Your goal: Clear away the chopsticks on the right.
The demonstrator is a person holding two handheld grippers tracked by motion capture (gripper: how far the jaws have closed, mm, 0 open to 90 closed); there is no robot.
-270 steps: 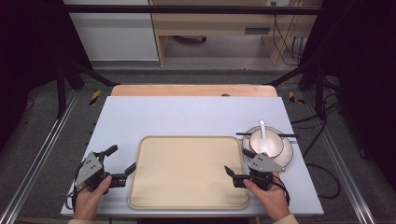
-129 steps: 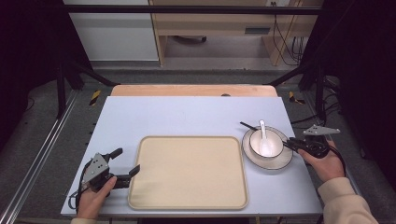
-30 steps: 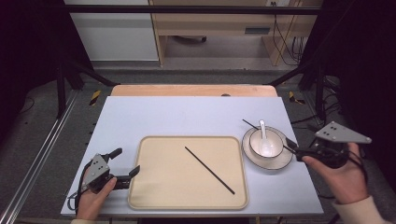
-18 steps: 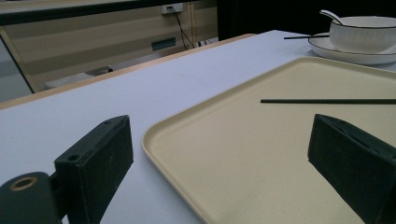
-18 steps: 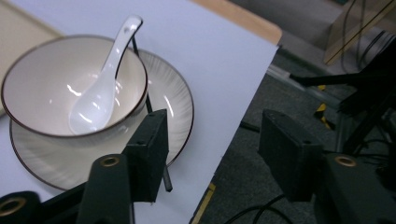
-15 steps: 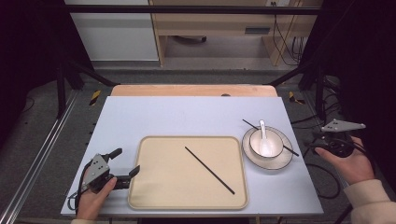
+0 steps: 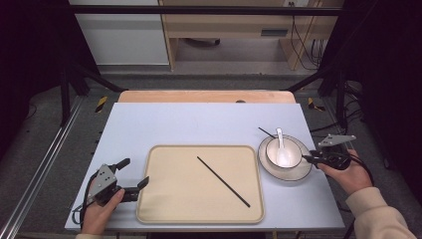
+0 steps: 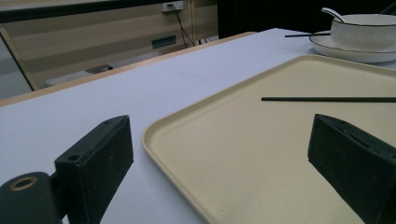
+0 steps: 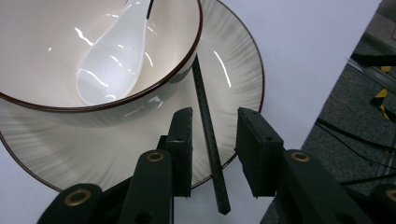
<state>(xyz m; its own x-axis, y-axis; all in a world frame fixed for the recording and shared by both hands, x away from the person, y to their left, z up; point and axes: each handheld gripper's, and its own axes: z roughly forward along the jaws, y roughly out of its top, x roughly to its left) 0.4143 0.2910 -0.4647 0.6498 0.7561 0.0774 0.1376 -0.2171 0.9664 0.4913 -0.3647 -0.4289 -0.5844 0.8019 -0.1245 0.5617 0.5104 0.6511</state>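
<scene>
Right gripper [image 9: 212, 154] at desk's right edge: fingers closing around chopstick [image 9: 208, 135] on plate [image 9: 238, 84], not yet pressing. Left gripper [image 7: 130, 177] fingers open, empty, beside tray [image 7: 164, 209].

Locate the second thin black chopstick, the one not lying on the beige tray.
In the right gripper view, the thin black chopstick lies across the white ribbed plate's rim beside the white bowl, between the right gripper's jaws, at the table's right.
</scene>
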